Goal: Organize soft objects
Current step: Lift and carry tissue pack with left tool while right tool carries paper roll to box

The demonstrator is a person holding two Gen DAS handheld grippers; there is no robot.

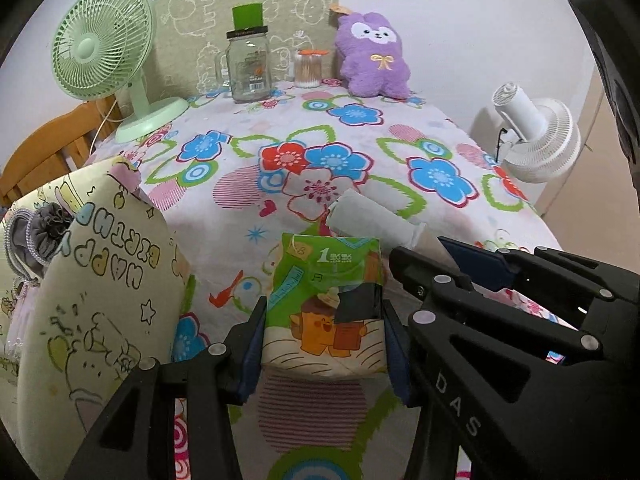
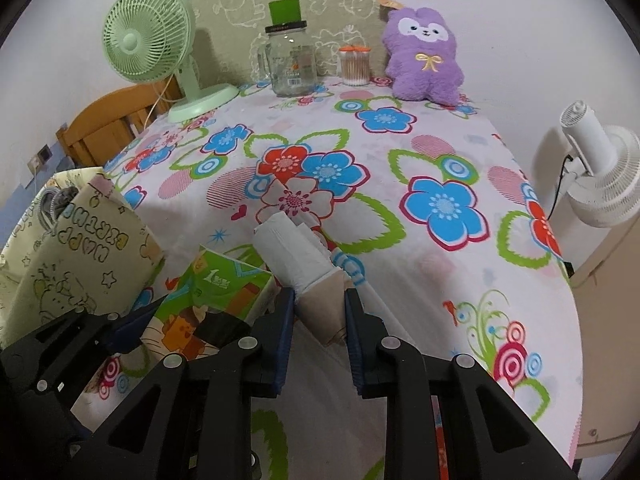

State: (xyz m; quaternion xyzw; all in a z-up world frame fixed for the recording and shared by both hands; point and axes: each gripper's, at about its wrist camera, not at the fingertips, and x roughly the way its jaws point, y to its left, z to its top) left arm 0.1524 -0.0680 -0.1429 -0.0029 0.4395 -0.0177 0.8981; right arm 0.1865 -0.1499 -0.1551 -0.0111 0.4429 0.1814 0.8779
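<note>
Both claws grip soft goods above the counter's near edge.

The left claw (image 1: 322,344) clamps a green tissue pack (image 1: 326,300); the right claw (image 2: 320,312) pinches a roll (image 2: 298,256) of white bags by its brown core. Pack and roll sit side by side, just beside the bag (image 1: 96,304) at the near left corner. A purple plush (image 2: 424,56) stands at the far edge.

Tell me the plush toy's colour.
Purple plush toy, white face, yellow bow; clearest in the right wrist view.
</note>
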